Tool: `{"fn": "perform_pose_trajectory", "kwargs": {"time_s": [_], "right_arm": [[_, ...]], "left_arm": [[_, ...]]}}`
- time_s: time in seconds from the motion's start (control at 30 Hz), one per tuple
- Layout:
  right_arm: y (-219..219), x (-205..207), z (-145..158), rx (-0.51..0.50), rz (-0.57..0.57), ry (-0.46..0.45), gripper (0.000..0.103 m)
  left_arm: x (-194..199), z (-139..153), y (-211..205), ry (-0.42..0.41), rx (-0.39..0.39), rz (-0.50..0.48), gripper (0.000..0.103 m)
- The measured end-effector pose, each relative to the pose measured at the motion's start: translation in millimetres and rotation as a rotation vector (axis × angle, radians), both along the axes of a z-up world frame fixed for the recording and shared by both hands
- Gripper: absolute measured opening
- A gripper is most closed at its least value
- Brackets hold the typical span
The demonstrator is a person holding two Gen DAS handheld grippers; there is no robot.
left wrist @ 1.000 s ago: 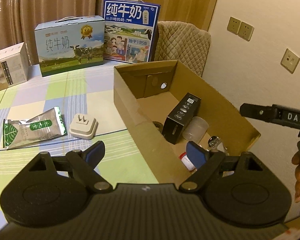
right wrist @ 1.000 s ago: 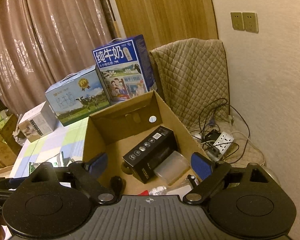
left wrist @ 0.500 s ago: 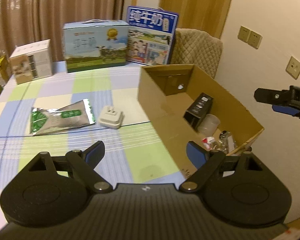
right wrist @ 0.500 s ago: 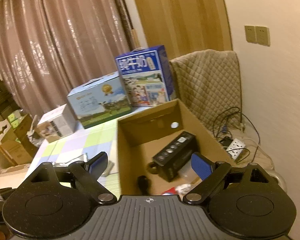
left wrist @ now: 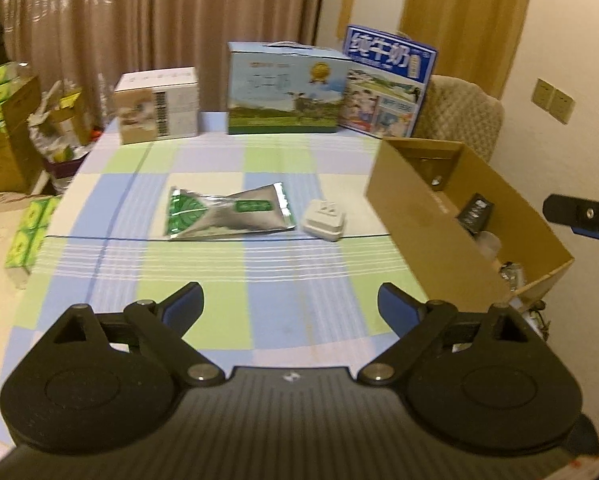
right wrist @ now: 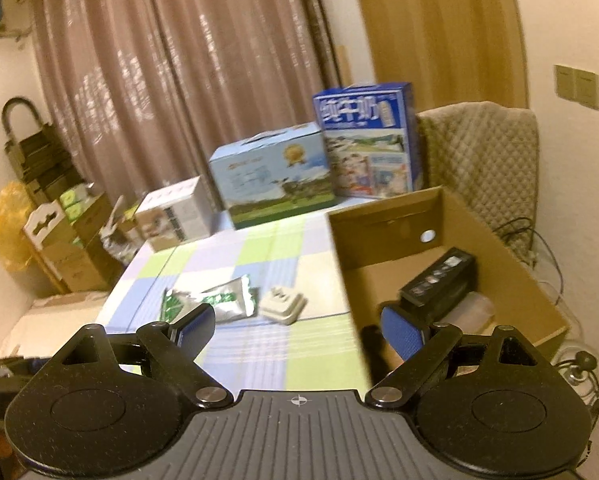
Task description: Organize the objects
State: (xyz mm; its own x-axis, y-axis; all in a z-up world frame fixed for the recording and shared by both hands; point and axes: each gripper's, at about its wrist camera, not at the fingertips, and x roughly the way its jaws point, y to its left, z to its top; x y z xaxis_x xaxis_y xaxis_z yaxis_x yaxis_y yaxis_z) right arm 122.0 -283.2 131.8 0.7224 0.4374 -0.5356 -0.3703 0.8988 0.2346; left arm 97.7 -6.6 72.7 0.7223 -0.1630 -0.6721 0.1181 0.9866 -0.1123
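A silver and green foil pouch [left wrist: 227, 212] [right wrist: 215, 300] lies mid-table on the checked cloth. Right beside it sits a white plug adapter [left wrist: 324, 221] [right wrist: 283, 305]. An open cardboard box [left wrist: 439, 216] [right wrist: 511, 268] stands at the table's right edge, holding a black carton [right wrist: 439, 280] [left wrist: 475, 210], a clear cup and small items. My left gripper [left wrist: 291, 306] hovers over the near cloth, its jaws opening with nothing between them. My right gripper [right wrist: 295, 326] is open and empty, straddling the box's near left wall; part of it [left wrist: 579, 216] shows in the left wrist view.
Three cartons line the table's far edge: a white box [left wrist: 157, 106], a light blue milk case [left wrist: 283, 90] and a dark blue milk case [left wrist: 387, 80]. A quilted chair [right wrist: 479, 152] stands behind the cardboard box. Stacked boxes and bags crowd the floor at left [left wrist: 7, 120].
Both grippers have pulled back and swung left, away from over the box. The pouch and adapter now sit in the middle of both views, and the box has shifted to the right.
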Motion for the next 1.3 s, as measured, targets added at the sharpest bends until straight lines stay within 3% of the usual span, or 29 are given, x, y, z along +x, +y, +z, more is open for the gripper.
{"fn": "perform_pose_trajectory", "kwargs": {"time_s": [0.33, 1.0, 1.3], "right_arm": [[49.6, -10.0, -23.3, -0.058, 0.096, 0.033, 0.087], [72.1, 4.8, -47.5, -0.107, 0.121, 0.055, 0.087], [92.6, 37.8, -71.0, -0.123, 0.131, 0.056, 0.087]], "left_arm": [[-6.1, -2.4, 39.4, 0.003, 0.014, 0.072, 0.102], [12.1, -25.1, 62.9, 0.028, 0.009, 0.112, 0.102], [46.3, -44.7, 72.3, 0.038, 0.016, 0.132, 0.102]]}}
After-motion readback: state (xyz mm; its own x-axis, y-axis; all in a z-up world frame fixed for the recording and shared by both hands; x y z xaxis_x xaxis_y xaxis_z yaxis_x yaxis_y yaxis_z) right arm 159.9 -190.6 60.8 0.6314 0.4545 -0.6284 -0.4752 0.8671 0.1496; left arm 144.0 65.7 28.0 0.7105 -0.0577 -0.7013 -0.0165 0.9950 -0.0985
